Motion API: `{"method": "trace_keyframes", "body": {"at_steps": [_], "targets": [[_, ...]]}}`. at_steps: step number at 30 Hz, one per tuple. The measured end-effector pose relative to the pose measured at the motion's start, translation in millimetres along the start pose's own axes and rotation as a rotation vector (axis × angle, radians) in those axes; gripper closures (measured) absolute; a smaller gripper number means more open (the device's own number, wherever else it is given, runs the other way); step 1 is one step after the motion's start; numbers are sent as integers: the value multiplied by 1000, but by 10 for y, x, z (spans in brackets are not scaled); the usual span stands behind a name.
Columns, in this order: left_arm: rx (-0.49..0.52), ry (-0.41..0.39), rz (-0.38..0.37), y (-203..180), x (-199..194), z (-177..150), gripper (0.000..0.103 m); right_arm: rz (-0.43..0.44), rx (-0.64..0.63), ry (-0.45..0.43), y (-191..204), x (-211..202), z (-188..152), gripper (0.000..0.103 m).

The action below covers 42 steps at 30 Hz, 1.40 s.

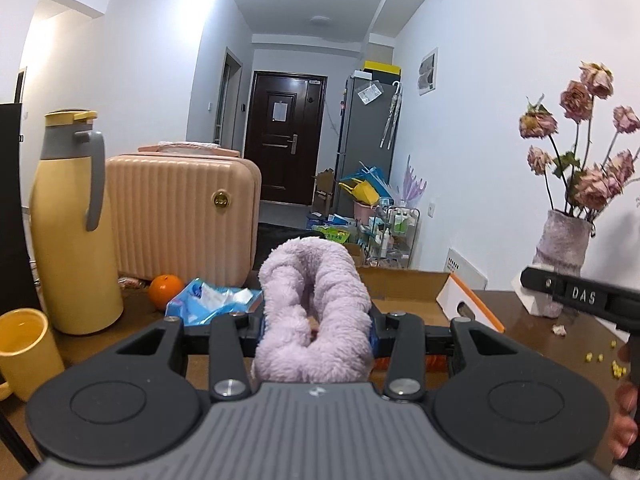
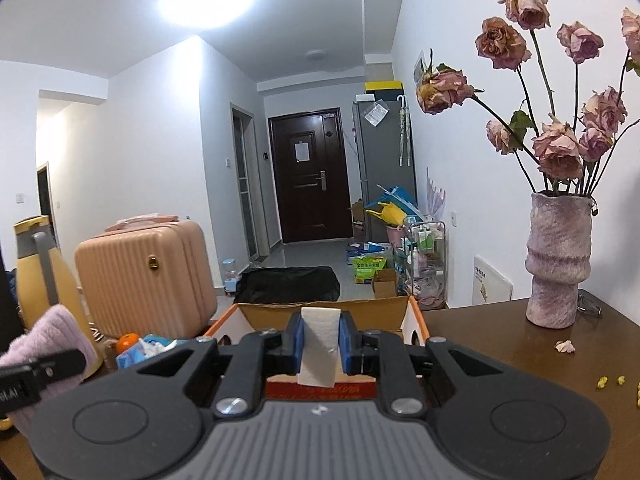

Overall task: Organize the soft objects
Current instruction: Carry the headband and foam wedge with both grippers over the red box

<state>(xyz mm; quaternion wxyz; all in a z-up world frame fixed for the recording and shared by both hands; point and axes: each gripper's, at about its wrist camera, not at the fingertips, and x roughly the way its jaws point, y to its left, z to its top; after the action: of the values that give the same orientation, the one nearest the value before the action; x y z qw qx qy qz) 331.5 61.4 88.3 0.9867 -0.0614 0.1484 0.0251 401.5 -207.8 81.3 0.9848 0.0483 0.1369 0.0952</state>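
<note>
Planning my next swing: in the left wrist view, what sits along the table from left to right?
Yellow mug → yellow thermos → orange → blue tissue pack → lilac fluffy cloth held in the left gripper → cardboard box → vase of dried roses.

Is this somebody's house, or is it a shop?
Most likely somebody's home, an apartment. A dark front door ends a hallway, a fridge stands beside it, and a vase of dried roses sits on a wooden table by a pink suitcase.
</note>
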Motion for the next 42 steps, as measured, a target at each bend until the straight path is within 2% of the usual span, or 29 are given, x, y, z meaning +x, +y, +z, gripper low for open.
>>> {"method": "trace_keyframes", "body": {"at_steps": [13,23,26,32,38,40,42], "targets": [[-11,45,18,-162,801,387,61,-24,11,51,-123,679,339,86],[-3,126,110,-285,1713,554,61,-68,39,141,-193,1468,392,86],[-6,157,137,-320,1997,527,61,-96,37,169,-209,1721,321,86],[50,140,226,-417,2448,330,61,-151,30,194,-281,2107,67,86],[12,129,222,-423,2674,64,61,-136,75,232,-388,2299,-215,86],[8,118,211,-423,2675,59,61,-113,74,177,-381,2241,-190,86],[3,102,213,-417,2660,54,61,-137,37,159,-338,2240,-206,86]]}}
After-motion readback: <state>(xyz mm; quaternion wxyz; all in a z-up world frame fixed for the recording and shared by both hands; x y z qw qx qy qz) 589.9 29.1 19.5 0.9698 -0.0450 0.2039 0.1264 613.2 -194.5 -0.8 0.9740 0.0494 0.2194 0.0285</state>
